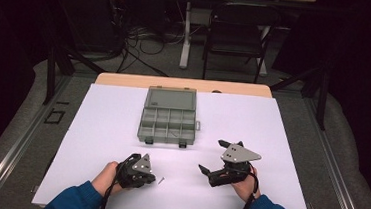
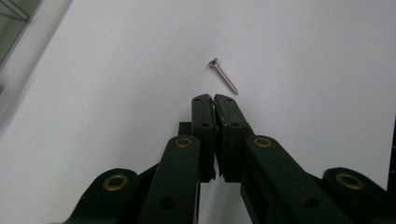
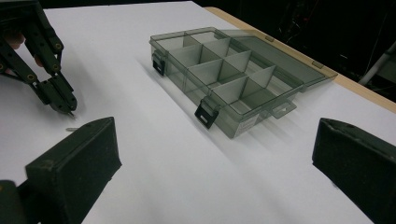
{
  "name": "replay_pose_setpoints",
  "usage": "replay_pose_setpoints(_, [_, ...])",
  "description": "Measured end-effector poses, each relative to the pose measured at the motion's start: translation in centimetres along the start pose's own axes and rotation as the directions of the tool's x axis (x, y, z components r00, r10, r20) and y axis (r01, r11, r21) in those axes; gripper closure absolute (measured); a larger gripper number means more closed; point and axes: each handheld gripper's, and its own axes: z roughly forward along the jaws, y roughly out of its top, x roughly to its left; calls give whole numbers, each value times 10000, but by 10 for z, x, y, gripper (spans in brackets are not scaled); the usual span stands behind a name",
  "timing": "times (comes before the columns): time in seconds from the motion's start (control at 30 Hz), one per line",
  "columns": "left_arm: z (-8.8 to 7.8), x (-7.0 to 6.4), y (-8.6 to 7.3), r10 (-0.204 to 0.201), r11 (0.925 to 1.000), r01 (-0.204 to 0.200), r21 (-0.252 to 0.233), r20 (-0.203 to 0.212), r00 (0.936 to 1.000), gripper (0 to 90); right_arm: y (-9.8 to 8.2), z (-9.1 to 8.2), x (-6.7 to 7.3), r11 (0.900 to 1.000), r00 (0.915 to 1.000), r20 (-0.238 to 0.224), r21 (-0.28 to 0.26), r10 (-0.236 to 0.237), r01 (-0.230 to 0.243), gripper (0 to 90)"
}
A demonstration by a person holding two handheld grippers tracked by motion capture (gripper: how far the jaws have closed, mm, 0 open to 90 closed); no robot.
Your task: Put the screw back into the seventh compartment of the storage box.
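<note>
L gripper [image 2: 214, 99] jaws pressed together just short of screw [image 2: 223, 75]; R gripper [image 3: 210, 158] spread; open organizer box [image 1: 168, 119] beyond.

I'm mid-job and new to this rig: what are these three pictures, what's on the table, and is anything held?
A person holds a two-jaw gripper in each hand. The high view looks down on the table; each other view looks along one gripper's own jaws. On the white sheet lie a clear compartment box, lid open, and a small screw. The left gripper is shut, its tips at the screw's point; whether they pinch it is unclear. The right gripper is open, holding nothing, facing the box.
</note>
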Motion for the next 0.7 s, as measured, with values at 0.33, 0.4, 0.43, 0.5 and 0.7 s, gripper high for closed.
replay_pose_setpoints(0.33, [-7, 2, 2, -76, 9997, 69, -244, -323, 9994, 874, 1, 0, 1, 10000, 10000, 17, -6, -47, 47, 0])
replay_pose_setpoints(0.4, [-8, 3, 3, -55, 9995, 45, -317, -330, 9994, 874, 1, 0, 1, 10000, 10000, 34, -10, -52, 52, 0])
replay_pose_setpoints(0.43, [-9, 3, 3, -97, 9995, 87, -303, -334, 9994, 874, 1, 0, 1, 10000, 10000, 42, 24, -58, 58, 0])
replay_pose_setpoints(0.5, [-8, 3, 3, -177, 9991, 162, -383, -396, 9991, 874, 1, 1, 1, 10000, 10000, 31, 14, -84, 84, 0])
replay_pose_setpoints(0.7, [-11, 6, 9, 41, 9995, -59, -322, -576, 9983, 874, 1, 1, 1, 10000, 10000, -5, -8, -77, 77, 0])
